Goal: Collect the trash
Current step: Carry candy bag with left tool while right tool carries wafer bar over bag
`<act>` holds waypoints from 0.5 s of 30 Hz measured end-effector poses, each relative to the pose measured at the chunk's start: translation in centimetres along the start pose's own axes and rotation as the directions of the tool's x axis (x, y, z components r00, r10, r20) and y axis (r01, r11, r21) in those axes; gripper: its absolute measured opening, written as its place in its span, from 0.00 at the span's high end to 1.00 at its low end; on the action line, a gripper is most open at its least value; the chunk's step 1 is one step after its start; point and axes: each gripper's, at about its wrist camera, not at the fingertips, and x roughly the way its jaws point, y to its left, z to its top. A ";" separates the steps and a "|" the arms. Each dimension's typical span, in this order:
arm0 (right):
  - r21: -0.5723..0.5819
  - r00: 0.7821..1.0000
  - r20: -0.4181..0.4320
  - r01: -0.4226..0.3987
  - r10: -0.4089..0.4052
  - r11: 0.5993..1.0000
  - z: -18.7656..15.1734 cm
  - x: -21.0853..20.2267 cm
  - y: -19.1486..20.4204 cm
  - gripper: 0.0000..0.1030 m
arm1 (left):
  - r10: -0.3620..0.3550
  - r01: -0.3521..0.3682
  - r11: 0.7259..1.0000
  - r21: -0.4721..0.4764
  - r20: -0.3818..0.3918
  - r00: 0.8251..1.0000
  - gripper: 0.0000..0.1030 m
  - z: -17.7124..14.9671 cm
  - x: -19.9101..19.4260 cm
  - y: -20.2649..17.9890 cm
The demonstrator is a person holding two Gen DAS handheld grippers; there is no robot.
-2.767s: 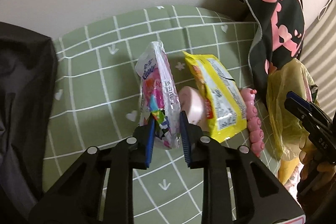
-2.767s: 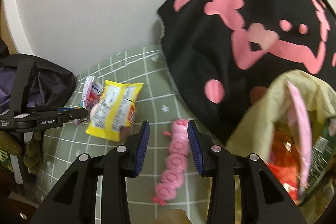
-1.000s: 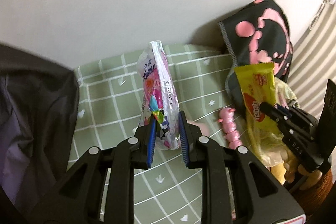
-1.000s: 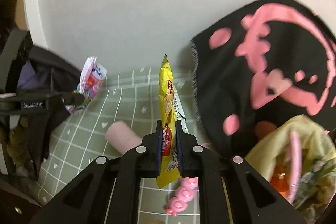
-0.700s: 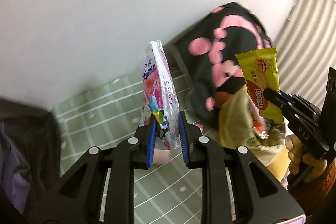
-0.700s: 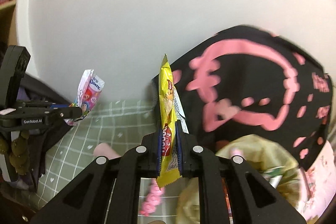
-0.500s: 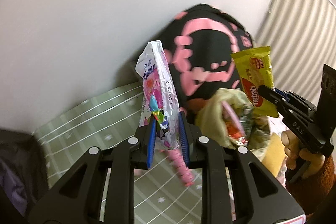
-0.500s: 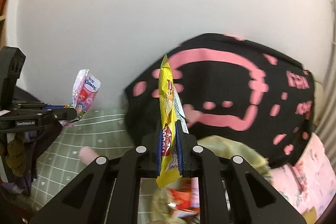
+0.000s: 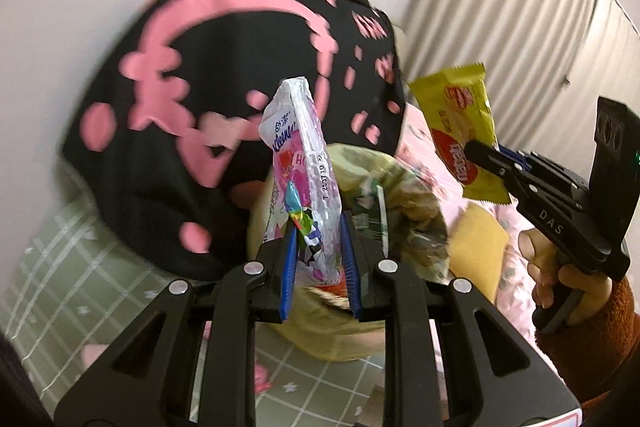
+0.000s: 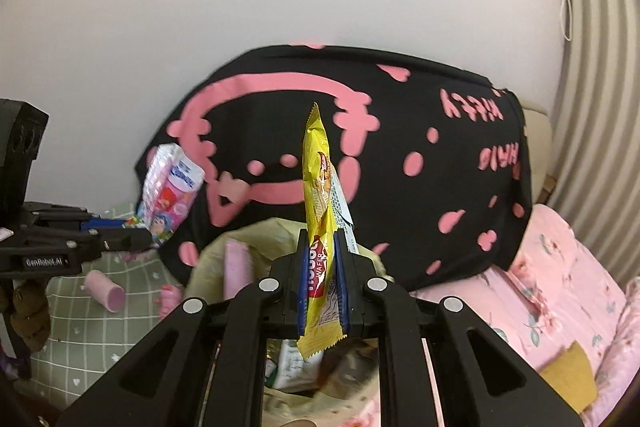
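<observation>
My left gripper is shut on a pink and white tissue packet, held upright above the open pale yellow trash bag. My right gripper is shut on a yellow wafer wrapper, also upright over the same bag, which holds several wrappers. In the left wrist view the right gripper holds the yellow wrapper at the right. In the right wrist view the left gripper holds the tissue packet at the left.
A black cushion with pink print leans on the white wall behind the bag. A pink cylinder and a pink caterpillar toy lie on the green checked bedsheet. Pink floral bedding and a curtain are at the right.
Both grippers have swung right from the green sheet toward the trash bag, each carrying its packet. The bag now sits right below both grippers.
</observation>
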 end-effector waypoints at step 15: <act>0.068 0.998 -0.040 0.046 -0.044 0.997 -0.3 3.3 -3.8 0.88 | -0.034 0.043 0.998 0.039 -0.214 0.976 0.81 -0.7 10.9 -1.0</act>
